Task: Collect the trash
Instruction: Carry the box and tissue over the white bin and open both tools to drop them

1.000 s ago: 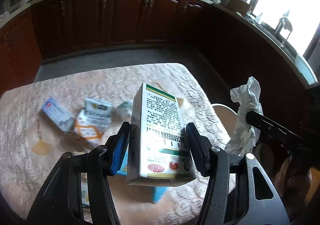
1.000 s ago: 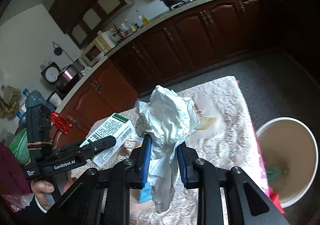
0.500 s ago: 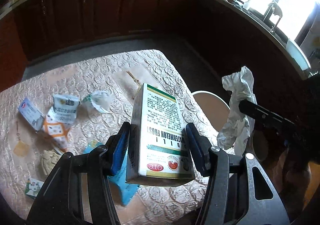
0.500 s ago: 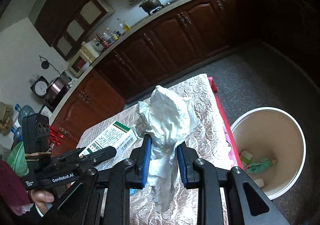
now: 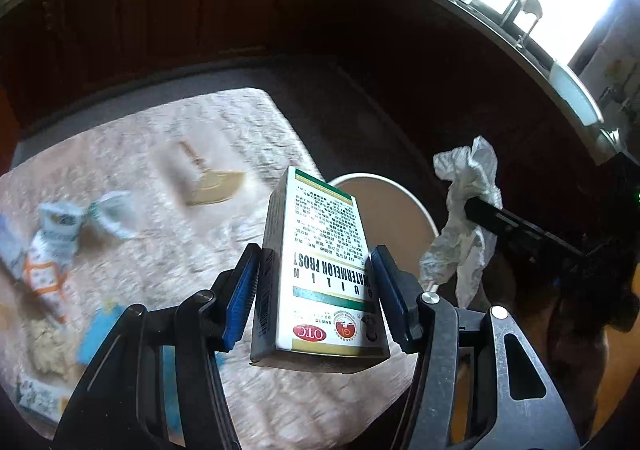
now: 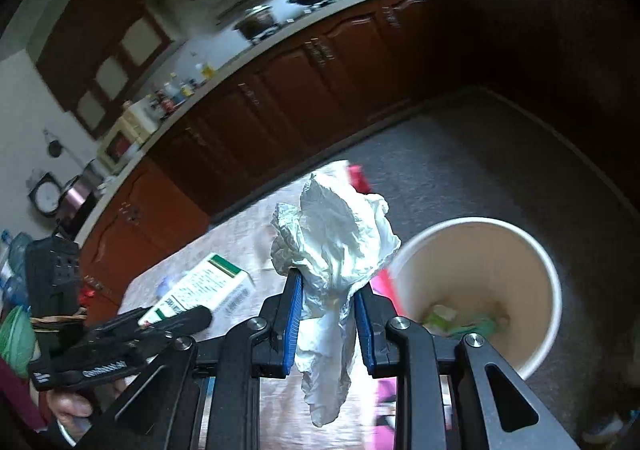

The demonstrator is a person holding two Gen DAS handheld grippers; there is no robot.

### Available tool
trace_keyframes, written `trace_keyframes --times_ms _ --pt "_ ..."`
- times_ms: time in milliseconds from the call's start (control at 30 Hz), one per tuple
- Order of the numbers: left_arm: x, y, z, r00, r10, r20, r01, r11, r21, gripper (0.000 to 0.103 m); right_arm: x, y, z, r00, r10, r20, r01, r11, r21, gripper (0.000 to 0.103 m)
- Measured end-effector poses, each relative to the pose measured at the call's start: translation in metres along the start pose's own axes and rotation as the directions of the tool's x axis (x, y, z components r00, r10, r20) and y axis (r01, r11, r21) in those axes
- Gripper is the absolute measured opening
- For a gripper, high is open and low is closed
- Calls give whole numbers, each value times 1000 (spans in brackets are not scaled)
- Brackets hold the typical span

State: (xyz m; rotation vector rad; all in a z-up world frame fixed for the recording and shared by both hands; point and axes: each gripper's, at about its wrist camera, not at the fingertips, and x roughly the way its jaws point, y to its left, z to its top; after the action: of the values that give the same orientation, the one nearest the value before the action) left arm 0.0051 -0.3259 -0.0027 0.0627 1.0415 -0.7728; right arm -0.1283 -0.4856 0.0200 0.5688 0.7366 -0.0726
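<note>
1. Left gripper point(image 5: 318, 286): the blue pads press both long sides of a medicine box point(image 5: 324, 274), so the jaws are clamped on it. The box stands upright in the lower centre of the left wrist view, printed face toward the camera.
2. Right gripper point(image 6: 326, 314): the jaws are squeezed close together, pinching a crumpled white tissue point(image 6: 334, 246). The tissue bulges above the pads and hangs below them, at the centre of the right wrist view.
3. Trash bin point(image 6: 476, 290): a round, cream-coloured bin on the grey floor, right of centre in the right wrist view, just beside the table edge. A few green and pale scraps lie at its bottom. In the left wrist view its rim shows directly behind the box.
4. Table point(image 5: 160, 154): covered by a pale quilted cloth, filling the left half of the left wrist view.
5. Remaining litter: wrappers point(image 5: 52, 242) lie at the left edge of that view, with a blue packet point(image 5: 98, 334) below them, all blurred.
6. Cross view: the box and left gripper appear at the lower left of the right wrist view, over the table.
</note>
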Motion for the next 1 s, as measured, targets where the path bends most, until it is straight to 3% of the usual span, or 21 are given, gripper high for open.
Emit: trace_keyframes --times_ms 300,567,633,667,700,1000 --pt "55 -47 18 997 -52 -57 54 998 39 54 12 -70 -5 988 -143 -52 147 984 96 24" --pt "92 -64 22 995 -51 -87 56 997 59 55 36 -101 -15 968 -223 -115 236 965 117 25" --pt "97 -64 22 994 -59 -94 64 997 53 55 40 -105 -16 959 -251 -131 266 957 119 35" --pt "100 -62 22 993 -69 -98 74 996 48 55 41 -106 -17 955 -265 -136 281 952 118 52" --pt "101 -61 21 992 -75 -101 80 996 44 55 41 -107 -17 953 -272 -134 288 950 118 62" --pt "94 -46 17 990 -74 -116 77 997 21 62 32 -111 -19 953 -274 -128 291 947 139 63"
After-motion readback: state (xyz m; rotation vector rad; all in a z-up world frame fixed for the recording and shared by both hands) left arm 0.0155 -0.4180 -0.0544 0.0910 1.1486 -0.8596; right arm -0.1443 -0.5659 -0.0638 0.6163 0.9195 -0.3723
